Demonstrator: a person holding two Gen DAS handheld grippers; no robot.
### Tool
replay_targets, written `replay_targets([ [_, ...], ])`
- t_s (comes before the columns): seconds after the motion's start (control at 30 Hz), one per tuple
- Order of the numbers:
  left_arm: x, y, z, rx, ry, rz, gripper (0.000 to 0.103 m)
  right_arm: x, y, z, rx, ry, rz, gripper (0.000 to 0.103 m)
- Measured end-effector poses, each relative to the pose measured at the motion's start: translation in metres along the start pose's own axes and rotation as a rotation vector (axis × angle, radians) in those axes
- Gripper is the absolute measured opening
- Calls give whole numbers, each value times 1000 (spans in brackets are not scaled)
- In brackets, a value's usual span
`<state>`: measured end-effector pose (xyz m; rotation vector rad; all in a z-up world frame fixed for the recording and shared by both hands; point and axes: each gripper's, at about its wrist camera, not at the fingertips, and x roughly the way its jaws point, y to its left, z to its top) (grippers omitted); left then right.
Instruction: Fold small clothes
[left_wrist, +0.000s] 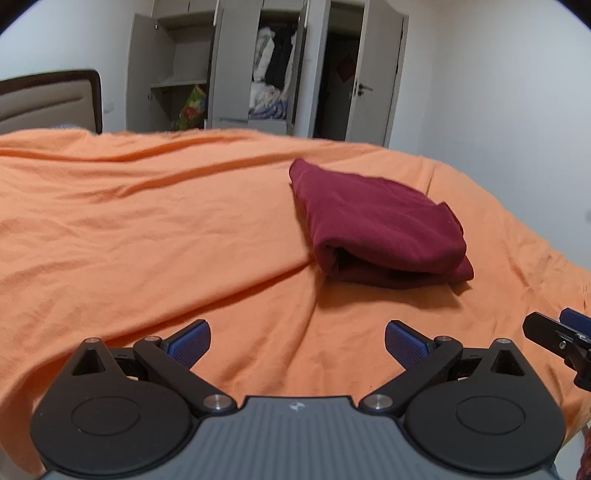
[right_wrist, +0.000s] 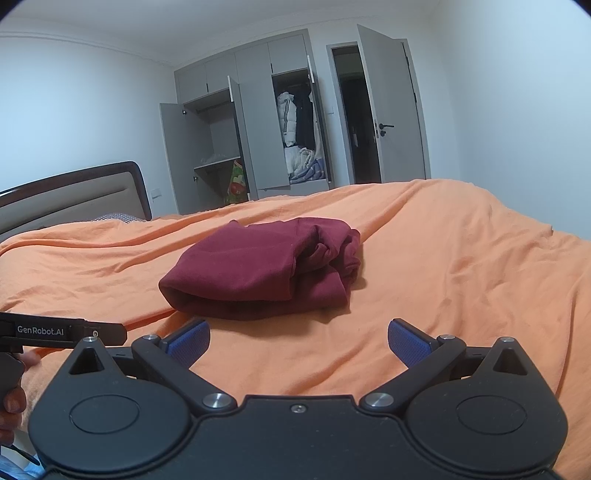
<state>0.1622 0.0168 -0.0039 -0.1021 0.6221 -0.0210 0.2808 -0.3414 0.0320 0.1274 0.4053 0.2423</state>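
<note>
Maroon garment (right_wrist: 258, 273) lies folded in a bundle on bed (right_wrist: 461, 277); left gripper (left_wrist: 297, 343) and right gripper (right_wrist: 298, 343) wide, empty. Folding looks finished.

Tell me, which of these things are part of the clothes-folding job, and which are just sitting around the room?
Part of the job:
maroon garment, already folded on the orange bedsheet
left gripper, open
right gripper, open

Just there:
wardrobe with hanging clothes
headboard
room door
</note>
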Motion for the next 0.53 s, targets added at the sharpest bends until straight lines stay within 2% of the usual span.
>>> replay_targets([
  [0.27,6,0,0,-6,7,44,102,6,-2,1,3,19,-1,102],
  [0.53,15,3,2,-17,32,42,103,14,-4,0,7,37,-1,102],
])
